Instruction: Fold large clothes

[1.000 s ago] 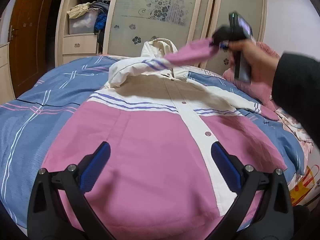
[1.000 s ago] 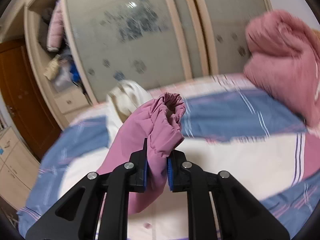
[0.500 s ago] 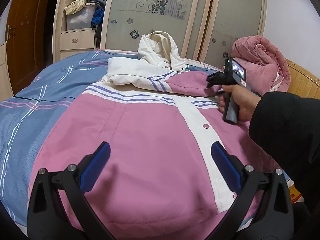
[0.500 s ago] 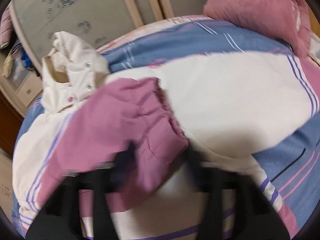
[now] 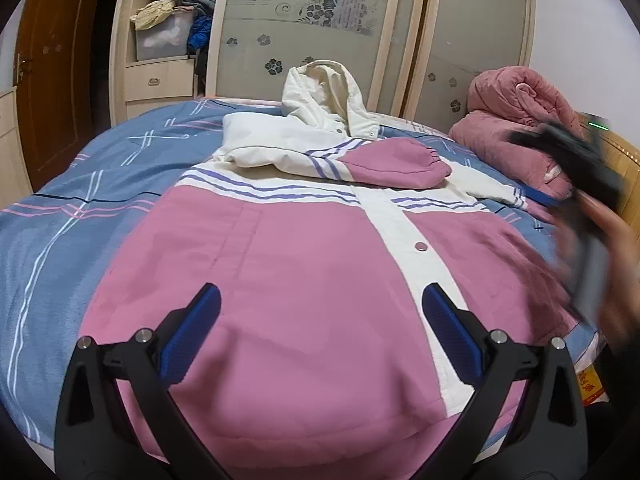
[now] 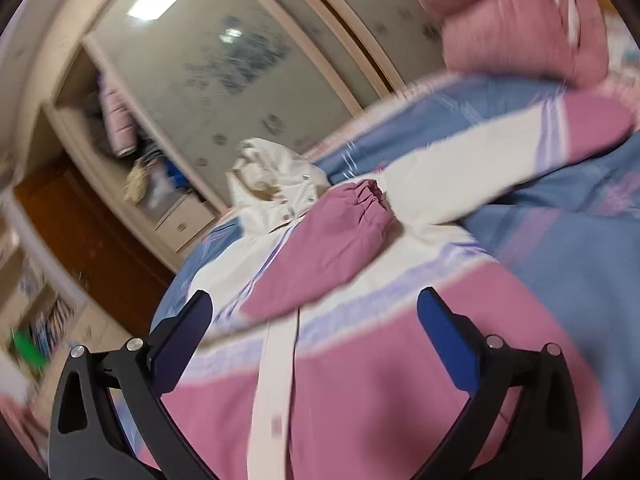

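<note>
A pink and white hooded jacket (image 5: 312,264) lies front up on the bed, also in the right wrist view (image 6: 360,380). One sleeve (image 5: 380,164) is folded across its chest, pink cuff (image 6: 368,200) pointing right. The other sleeve (image 6: 520,148) lies stretched out over the bedding. My left gripper (image 5: 320,328) is open and empty, hovering over the jacket's hem. My right gripper (image 6: 316,332) is open and empty above the jacket's chest; in the left wrist view it shows blurred at the right edge (image 5: 572,168).
The bed has a blue striped cover (image 5: 80,208). A bundled pink quilt (image 5: 516,120) lies at the far right corner. A wardrobe with sliding doors (image 5: 320,32) and an open shelf of clothes (image 5: 172,28) stand behind the bed. A brown door (image 5: 52,80) is at left.
My right gripper carried the pink sleeve down onto the jacket's chest, let it go and opened, then pulled back to the right. My left gripper stayed open over the hem.
</note>
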Available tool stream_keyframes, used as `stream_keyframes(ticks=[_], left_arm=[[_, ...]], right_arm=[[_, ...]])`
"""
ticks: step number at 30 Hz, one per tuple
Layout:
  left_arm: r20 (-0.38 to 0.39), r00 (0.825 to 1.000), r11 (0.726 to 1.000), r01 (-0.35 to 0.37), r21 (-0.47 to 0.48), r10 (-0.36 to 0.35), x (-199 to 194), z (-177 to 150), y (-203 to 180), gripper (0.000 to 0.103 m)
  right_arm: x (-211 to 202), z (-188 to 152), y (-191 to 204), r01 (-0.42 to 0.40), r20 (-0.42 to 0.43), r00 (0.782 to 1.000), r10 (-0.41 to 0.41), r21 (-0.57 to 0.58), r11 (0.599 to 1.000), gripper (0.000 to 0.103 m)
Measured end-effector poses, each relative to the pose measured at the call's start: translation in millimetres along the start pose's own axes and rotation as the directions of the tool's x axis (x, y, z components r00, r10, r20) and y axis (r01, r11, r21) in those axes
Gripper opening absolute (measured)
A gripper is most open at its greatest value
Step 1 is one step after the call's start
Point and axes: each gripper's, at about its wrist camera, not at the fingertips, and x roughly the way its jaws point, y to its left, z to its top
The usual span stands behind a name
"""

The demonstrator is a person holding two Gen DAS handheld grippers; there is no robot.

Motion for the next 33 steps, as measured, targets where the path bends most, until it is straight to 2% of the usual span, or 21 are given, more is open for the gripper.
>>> stream_keyframes(ticks=[4, 10, 12, 16, 22, 33], left_arm=[[0.006, 1.0, 1.0, -0.01, -0.012, 0.01, -6.0, -0.3, 3.1, 0.101], [0.043, 0.998, 0.999, -0.045, 0.021, 0.044, -19.0, -0.8, -0.9, 0.101], [0.055, 0.996, 0.997, -0.073, 0.03, 0.072, -22.5, -2.4, -1.3, 0.101], [0.054, 0.995, 0.996, -0.085, 0.002, 0.085, -28.4, -5.8, 1.0, 0.101], [0.105, 0.986, 0.99, -0.134, 0.047, 0.129, -45.8, -10.5, -8.5, 0.101], [0.125, 0.983, 0.987, -0.143, 0.07, 0.134, -57.8, -16.4, -11.3, 0.101]], right_arm=[[-94.3, -49.3, 13.1, 0.117, 0.104, 0.99, -0.099, -0.188, 0.975, 0.102], [-159.5, -102.4, 20.8, 0.244, 0.213, 0.961, -0.177, -0.349, 0.905, 0.102], [-164.2, -115.1, 17.2, 0.254, 0.233, 0.956, -0.177, -0.364, 0.896, 0.102], [-150.3, -128.2, 12.9, 0.25, 0.156, 0.967, -0.203, -0.4, 0.882, 0.102], [-144.3, -135.7, 20.1, 0.255, 0.15, 0.966, -0.208, -0.47, 0.845, 0.102], [-148.3, -132.6, 18.6, 0.256, 0.164, 0.965, -0.203, -0.455, 0.853, 0.102]])
